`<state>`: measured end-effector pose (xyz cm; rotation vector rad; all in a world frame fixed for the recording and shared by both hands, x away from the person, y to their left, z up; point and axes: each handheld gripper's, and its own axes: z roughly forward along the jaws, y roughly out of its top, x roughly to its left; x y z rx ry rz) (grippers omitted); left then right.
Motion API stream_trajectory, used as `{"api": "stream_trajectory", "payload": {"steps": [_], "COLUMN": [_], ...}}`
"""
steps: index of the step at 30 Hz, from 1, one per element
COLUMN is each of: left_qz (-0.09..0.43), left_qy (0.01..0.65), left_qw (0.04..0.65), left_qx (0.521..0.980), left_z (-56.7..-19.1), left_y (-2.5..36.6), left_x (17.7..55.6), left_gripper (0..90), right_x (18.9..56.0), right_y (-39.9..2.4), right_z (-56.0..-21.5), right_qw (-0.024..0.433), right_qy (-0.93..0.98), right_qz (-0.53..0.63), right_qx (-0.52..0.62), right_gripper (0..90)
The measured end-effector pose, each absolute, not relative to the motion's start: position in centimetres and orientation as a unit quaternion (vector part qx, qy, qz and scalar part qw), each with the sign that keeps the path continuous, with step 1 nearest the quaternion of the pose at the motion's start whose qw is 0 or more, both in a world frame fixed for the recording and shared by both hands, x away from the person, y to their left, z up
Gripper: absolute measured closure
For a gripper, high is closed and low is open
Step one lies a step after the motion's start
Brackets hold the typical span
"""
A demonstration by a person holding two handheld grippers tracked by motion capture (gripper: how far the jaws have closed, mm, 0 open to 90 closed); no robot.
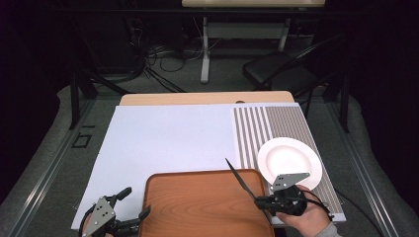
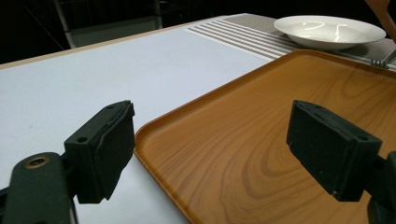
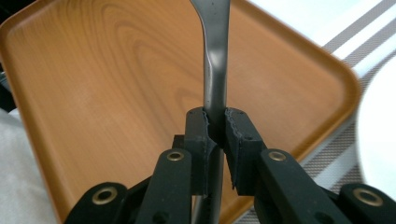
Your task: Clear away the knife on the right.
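Observation:
My right gripper [image 1: 258,201] is shut on a slim metal utensil [image 1: 240,177], shaped like a knife, at the tray's right edge. The utensil slants up and to the left over the brown wooden tray [image 1: 197,207]. In the right gripper view the two pads [image 3: 238,135] pinch the utensil's metal shaft [image 3: 214,46] above the tray [image 3: 116,93], and its far end runs out of the frame. My left gripper [image 1: 137,201] is open at the tray's left edge, with nothing between its jaws. In the left gripper view it [image 2: 217,151] straddles the tray's near corner [image 2: 261,140].
A white plate [image 1: 289,160] rests on a striped grey placemat [image 1: 276,123] right of the tray, close to my right hand. The plate [image 2: 329,30] also lies beyond the tray in the left gripper view. A white board [image 1: 168,138] covers the table behind the tray.

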<state>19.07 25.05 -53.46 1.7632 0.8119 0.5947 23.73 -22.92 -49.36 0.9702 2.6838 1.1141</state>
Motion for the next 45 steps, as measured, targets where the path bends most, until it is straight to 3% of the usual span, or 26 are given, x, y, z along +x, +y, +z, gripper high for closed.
{"api": "stream_trajectory", "payload": {"steps": [17, 40, 45], "left_qz": [0.250, 0.249, 0.248], "left_qy": [0.339, 0.339, 0.339], "left_qw": [0.528, 0.527, 0.528], "left_qx": [0.737, 0.738, 0.739], "left_z": [-53.5, -53.5, -53.5], "left_y": [25.1, 25.0, 25.1], "left_x": [19.1, 19.2, 19.1], "left_gripper": [15.6, 15.6, 15.6], "right_x": [23.3, 24.6, 24.5], "right_y": [-21.2, -20.0, -20.0], "right_z": [-50.6, -53.1, -53.1], "right_qw": [0.004, -0.084, -0.082], "right_qy": [0.891, 0.884, 0.886], "right_qz": [0.300, 0.222, 0.222], "right_qx": [0.340, 0.403, 0.400], "right_gripper": [80.1, 79.7, 79.7]}}
